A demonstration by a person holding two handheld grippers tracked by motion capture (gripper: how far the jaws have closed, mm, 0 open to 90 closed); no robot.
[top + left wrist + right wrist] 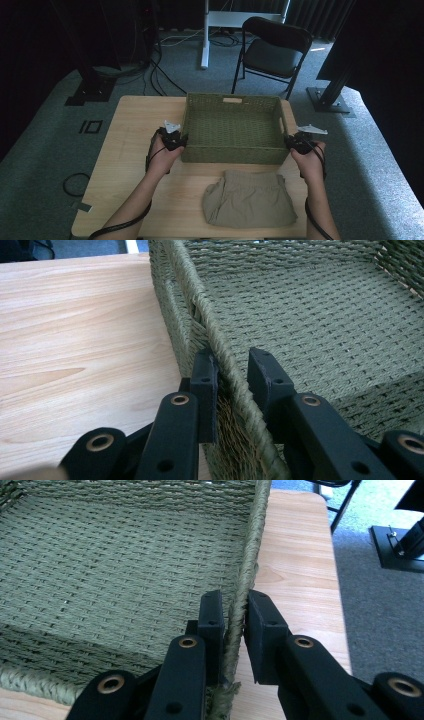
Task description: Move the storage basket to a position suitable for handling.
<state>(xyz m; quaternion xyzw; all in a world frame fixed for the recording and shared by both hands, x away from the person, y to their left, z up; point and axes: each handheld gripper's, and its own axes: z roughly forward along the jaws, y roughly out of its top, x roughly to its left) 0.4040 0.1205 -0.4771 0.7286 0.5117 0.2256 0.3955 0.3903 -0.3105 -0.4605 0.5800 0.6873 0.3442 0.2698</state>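
Nearest the person, folded khaki cloth shorts (249,199) lie on the pale wooden worktop (125,150). Just beyond, the green woven rectangular basket (232,102) sits crosswise, left fingers (205,385) and right fingers (212,625) each clamped on an opposite short-side rim.

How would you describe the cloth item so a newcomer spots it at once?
Start at the wooden table, then find the green woven basket on it. Just in front of the basket, nearest the person, lie folded khaki shorts: the only soft, flat thing there.
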